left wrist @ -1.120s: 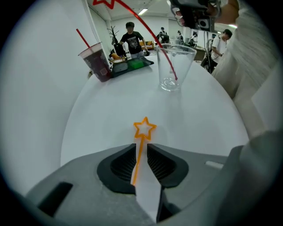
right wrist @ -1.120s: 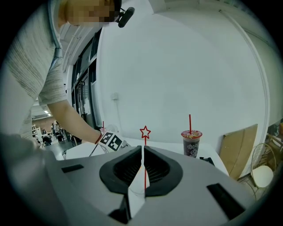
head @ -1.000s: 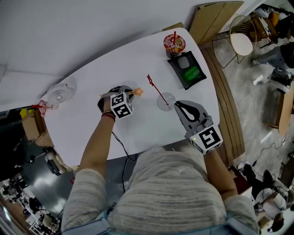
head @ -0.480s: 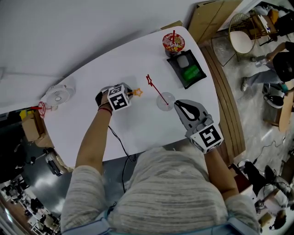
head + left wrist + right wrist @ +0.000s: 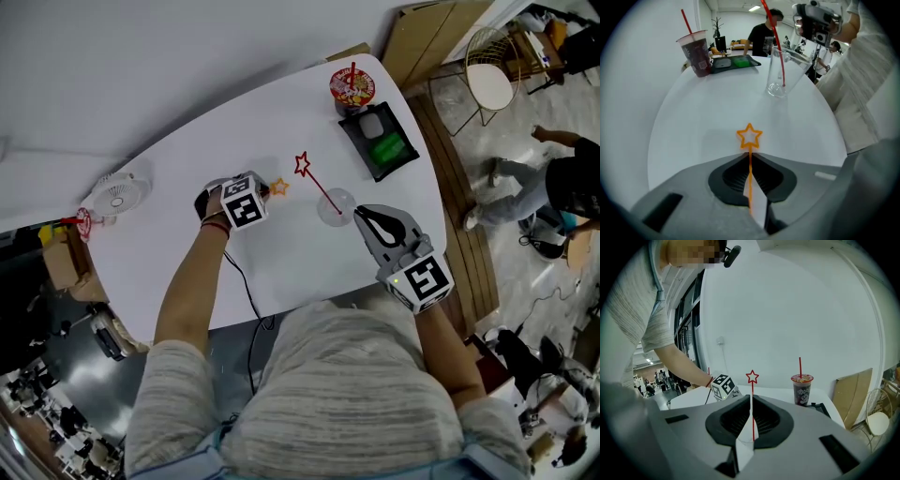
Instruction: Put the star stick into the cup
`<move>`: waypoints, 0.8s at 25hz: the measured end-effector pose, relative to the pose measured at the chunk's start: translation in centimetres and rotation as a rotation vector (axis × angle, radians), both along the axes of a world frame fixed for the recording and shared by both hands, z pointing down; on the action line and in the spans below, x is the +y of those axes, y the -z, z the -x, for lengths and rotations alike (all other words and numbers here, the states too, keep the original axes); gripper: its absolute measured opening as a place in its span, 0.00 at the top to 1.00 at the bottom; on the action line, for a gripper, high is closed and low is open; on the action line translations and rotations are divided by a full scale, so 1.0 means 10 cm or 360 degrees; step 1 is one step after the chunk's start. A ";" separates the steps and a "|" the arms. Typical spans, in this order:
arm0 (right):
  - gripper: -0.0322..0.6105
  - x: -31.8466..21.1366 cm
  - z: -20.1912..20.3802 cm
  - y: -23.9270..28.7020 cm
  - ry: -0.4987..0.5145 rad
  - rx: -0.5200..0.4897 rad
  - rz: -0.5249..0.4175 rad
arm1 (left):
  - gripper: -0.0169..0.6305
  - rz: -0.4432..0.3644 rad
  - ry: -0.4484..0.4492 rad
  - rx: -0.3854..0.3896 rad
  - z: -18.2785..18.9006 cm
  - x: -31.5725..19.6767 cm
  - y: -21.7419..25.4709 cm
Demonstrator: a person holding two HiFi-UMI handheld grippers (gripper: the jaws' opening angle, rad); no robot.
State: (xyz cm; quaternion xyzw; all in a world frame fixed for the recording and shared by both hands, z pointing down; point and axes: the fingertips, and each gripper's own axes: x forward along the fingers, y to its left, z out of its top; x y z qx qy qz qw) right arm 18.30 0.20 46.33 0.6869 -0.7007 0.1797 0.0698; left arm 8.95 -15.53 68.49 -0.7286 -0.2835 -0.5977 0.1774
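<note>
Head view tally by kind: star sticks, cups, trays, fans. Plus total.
Star sticks: 2, orange star stick and red star stick
Cups: 2, clear cup and red drink cup
Trays: 1, black tray
Fans: 1, white fan
Total: 6
Not counted: small red item beside the fan, too small to classify.

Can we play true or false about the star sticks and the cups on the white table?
1. The left gripper is pinching the orange star stick. True; its jaws have just been closing and the stick sits between them.
2. The red star stick lies flat on the table. False: it stands leaning in the clear cup.
3. The clear cup is full of juice. False: only the red stick shows inside it.
4. The dark drink cup has a red straw. True.
5. The white fan stands right beside the black tray. False: they are at opposite ends of the table.
</note>
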 end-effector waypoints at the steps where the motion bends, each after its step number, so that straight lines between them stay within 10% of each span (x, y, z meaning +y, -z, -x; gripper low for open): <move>1: 0.92 0.01 -0.01 0.00 -0.0006 -0.0004 0.0001 | 0.93 -0.0005 0.0030 0.0017 0.00 0.00 0.00; 20: 0.92 0.06 -0.08 0.07 0.0039 -0.0002 -0.0033 | 0.93 0.0083 0.0781 0.0365 -0.10 -0.12 0.41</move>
